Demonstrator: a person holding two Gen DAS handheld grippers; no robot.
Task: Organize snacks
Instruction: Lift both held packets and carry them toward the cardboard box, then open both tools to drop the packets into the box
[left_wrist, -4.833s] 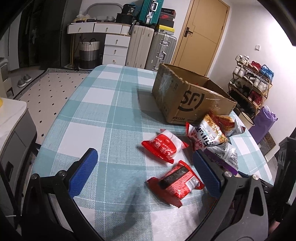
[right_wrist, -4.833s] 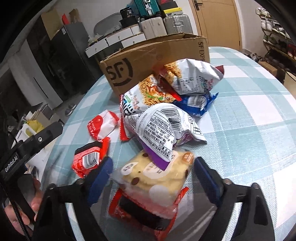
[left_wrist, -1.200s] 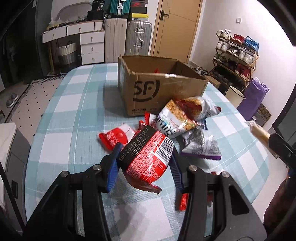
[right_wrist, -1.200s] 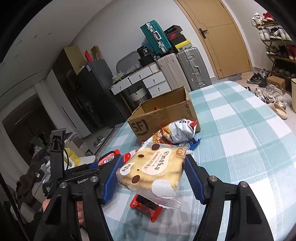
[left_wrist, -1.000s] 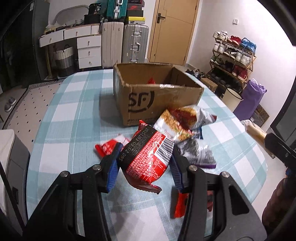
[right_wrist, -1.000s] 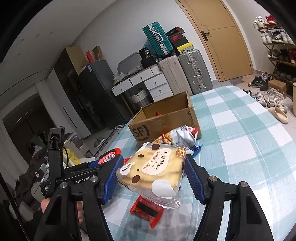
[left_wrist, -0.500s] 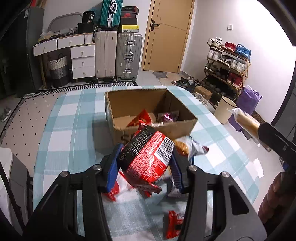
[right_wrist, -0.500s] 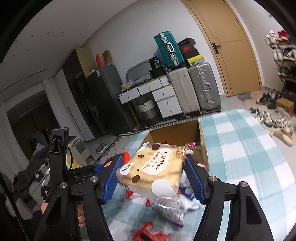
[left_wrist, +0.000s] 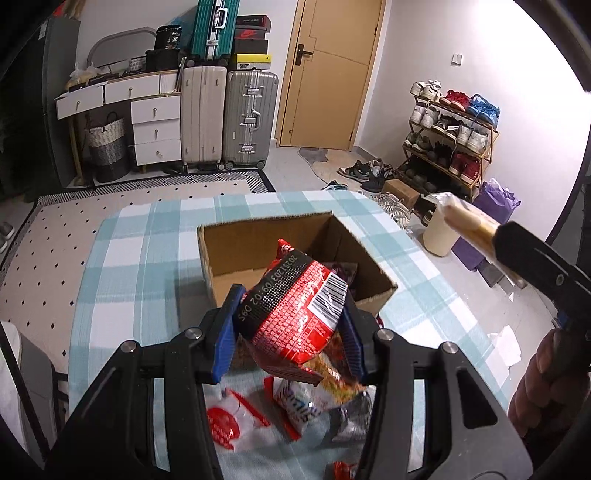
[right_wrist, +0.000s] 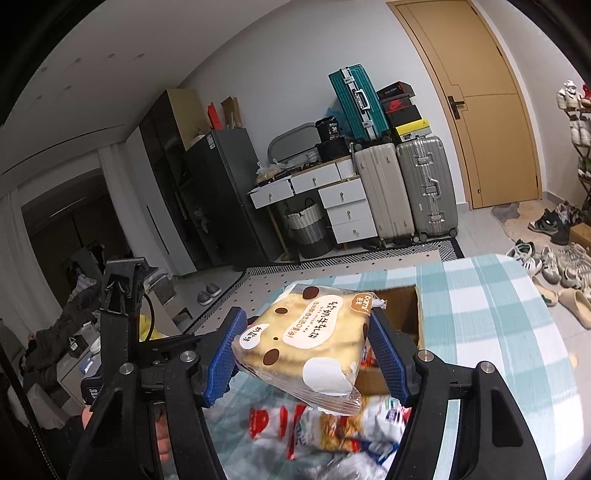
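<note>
Two snacks hang above the checked table (left_wrist: 122, 258), a red packet (left_wrist: 295, 314) clamped between the left gripper's (left_wrist: 291, 332) blue pads over the open cardboard box (left_wrist: 236, 254) and a cream cake pack (right_wrist: 306, 339) pinched in the right gripper (right_wrist: 306, 354), with loose snack bags (left_wrist: 314, 398) lying below them.

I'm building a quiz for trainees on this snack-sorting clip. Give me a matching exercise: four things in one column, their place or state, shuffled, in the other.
Things:
1. red snack packet
2. yellow cake pack
3. cardboard box
4. white packet with red circle

Places:
A. lying on the checked tablecloth
B. clamped in the right gripper
C. open on the table
D. clamped in the left gripper

Pairs: 1-D, 2-B, 3-C, 4-A
</note>
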